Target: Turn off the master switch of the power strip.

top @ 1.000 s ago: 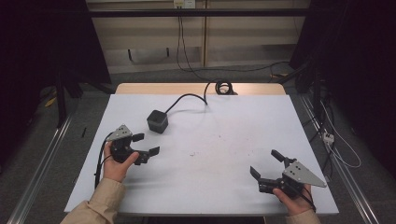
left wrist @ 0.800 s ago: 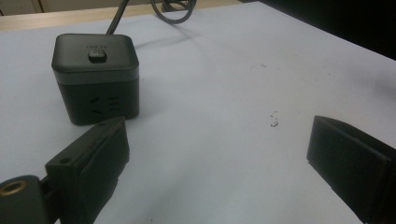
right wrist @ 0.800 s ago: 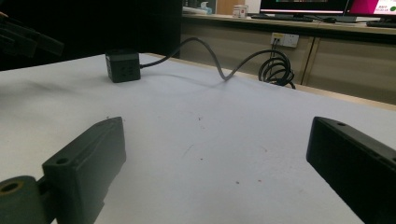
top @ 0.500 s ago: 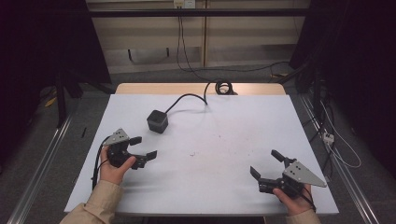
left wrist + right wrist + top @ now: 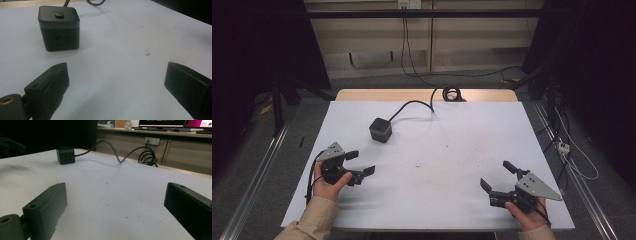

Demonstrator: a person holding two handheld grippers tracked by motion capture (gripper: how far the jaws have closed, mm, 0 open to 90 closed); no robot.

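Both tongs, left (image 5: 359, 162) and right (image 5: 496, 176), sit released and empty on the counter (image 5: 452, 150). No step looks begun. Probably the left must reach forward to the black cube socket (image 5: 380, 130).

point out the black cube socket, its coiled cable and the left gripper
black cube socket (image 5: 59, 30), left gripper view, front face with outlets
coiled cable (image 5: 451, 93), high view, on the coil's loop at the table's far edge
left gripper (image 5: 361, 163), high view, midway between its fingertips

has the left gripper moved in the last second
Yes. In the high view the left gripper has drawn back toward the person, away from the black cube socket, which stays in place on the white table.
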